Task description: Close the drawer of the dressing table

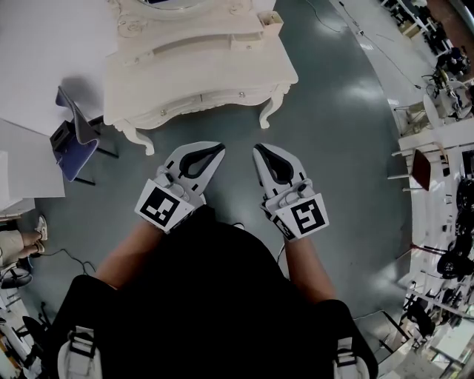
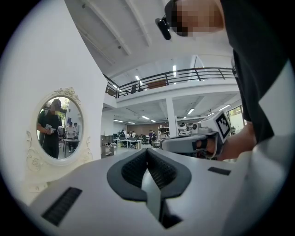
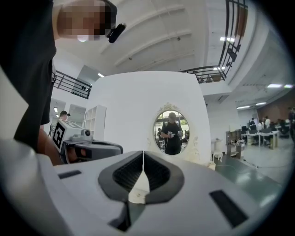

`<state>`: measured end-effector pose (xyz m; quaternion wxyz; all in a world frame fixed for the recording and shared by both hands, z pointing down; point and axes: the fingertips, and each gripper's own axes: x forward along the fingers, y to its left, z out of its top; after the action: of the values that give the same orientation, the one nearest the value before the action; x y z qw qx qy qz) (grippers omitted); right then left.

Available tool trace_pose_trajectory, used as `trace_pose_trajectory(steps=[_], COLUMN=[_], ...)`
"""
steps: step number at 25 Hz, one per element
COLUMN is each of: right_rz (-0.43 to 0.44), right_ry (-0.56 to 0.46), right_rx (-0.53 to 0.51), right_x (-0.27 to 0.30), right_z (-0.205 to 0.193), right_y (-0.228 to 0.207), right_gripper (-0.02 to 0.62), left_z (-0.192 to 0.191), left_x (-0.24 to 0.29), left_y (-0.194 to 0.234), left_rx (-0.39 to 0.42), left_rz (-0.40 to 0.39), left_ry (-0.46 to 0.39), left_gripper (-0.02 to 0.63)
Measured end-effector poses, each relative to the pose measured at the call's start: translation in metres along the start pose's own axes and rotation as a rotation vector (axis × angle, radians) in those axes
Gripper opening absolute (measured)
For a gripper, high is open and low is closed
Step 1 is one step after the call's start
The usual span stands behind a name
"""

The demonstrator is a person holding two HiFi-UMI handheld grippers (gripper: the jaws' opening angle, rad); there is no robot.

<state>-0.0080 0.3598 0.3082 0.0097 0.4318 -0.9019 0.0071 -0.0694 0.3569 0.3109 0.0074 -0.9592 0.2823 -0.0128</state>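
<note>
The cream dressing table (image 1: 200, 74) stands at the top of the head view, with two small knobs on its curved front. A small drawer (image 1: 270, 21) sticks out at its upper right corner. Its oval mirror (image 2: 57, 129) shows in the left gripper view and, as the mirror (image 3: 173, 132), in the right gripper view. My left gripper (image 1: 218, 148) and right gripper (image 1: 259, 150) are held side by side in front of my body. Both point toward the table and are a short way from it, touching nothing. Both are shut and hold nothing.
A blue chair (image 1: 74, 137) stands left of the table beside a white panel (image 1: 44, 59). Cables lie on the grey floor (image 1: 348, 133). Desks with equipment (image 1: 444, 185) line the right side. A person's foot (image 1: 22, 240) is at the left edge.
</note>
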Motion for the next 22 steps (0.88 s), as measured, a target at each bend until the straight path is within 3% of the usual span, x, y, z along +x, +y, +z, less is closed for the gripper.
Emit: trace_pose_trajectory(steps=[22], right_rz=[-0.051], right_ry=[0.039], right_rx=[0.019], right_x=[0.151], right_z=[-0.006], right_y=[-0.006], right_gripper=[0.002], left_z=[-0.008], left_x=[-0.005], left_y=[0.149], left_rx=[-0.041], left_rz=[-0.071], left_ry=[-0.037], left_gripper=[-0.005])
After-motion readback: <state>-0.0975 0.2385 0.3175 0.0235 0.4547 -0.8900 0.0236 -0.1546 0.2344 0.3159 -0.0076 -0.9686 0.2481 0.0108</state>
